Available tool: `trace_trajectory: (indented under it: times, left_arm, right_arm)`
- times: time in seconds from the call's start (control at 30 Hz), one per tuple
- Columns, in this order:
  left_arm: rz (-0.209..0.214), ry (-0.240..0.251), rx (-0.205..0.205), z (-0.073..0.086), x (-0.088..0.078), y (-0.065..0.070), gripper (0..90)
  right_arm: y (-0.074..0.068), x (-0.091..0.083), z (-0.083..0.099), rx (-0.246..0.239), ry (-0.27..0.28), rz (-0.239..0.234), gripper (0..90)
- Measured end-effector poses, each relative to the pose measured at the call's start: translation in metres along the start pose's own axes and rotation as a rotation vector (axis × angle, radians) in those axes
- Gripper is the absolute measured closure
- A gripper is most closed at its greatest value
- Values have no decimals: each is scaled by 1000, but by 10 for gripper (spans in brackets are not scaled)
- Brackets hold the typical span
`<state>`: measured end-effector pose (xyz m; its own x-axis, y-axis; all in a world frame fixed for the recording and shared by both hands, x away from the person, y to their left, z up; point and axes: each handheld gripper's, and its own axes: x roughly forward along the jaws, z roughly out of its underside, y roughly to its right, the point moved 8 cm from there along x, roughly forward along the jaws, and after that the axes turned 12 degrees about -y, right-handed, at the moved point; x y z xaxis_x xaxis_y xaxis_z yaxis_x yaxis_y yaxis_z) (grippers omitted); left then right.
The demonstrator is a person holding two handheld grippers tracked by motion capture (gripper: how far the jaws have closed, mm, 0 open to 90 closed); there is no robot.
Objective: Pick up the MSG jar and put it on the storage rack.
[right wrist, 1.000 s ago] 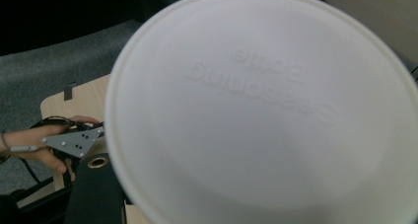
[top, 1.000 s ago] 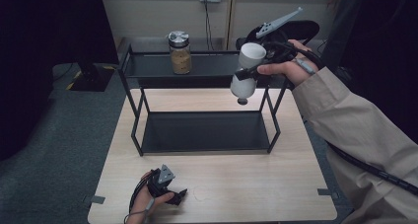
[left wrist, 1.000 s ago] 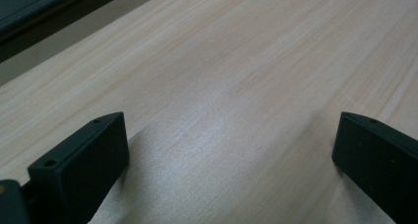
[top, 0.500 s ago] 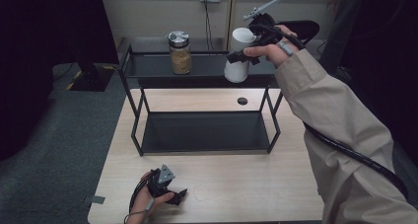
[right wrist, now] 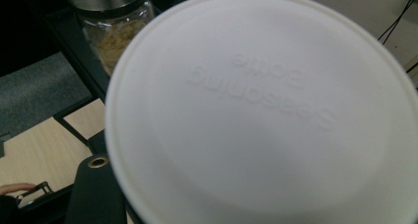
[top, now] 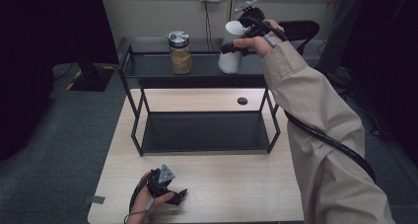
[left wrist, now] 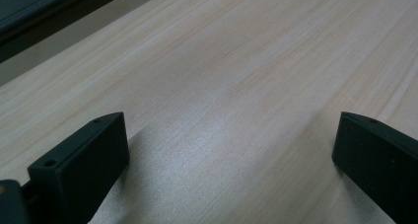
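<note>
Light wooden table (top: 222, 189) bearing a black metal two-tier shelf rack (top: 204, 130), its upper shelf toward the far side and its lower tray resting on the tabletop. Upper shelf, left of centre: a clear glass jar with a silver metal lid and tan granular contents (top: 180, 53), standing upright. Upper shelf, right of the jar and apart from it: a white plastic seasoning bottle with a round white cap (top: 230, 56), upright, its base on or just above the shelf surface; which one cannot be told. Right gripper (top: 235, 45): held in a hand with a beige sleeve reaching across the rack, jaws pinching the white bottle at its upper part. In the right gripper view the bottle's cap (right wrist: 261, 110) shows raised lettering, with the glass jar (right wrist: 111, 21) behind it at upper left and one black jaw at the lower left edge against the bottle. Left gripper (top: 178, 197): held low in the other hand at the near edge of the table, resting on or just over the wood, well apart from the rack; jaws spread wide in the left gripper view, with bare tabletop (left wrist: 236, 86) between them.
</note>
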<state>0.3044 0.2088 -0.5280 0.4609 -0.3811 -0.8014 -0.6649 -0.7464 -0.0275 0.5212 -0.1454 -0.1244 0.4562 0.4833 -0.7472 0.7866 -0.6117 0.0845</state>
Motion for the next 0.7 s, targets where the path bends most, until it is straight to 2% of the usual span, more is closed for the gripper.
trace_trajectory:
  times: [0.13,0.23,0.7]
  left_arm:
    - [1,0,1,0,0,0,0]
    - [1,0,0,0,0,0,0]
    - [0,0,0,0,0,0,0]
  right_arm:
    - [1,7,-3,2,-8,21,340]
    - [3,10,-5,7,-17,14,340]
    - [7,18,-1,33,30,9,338]
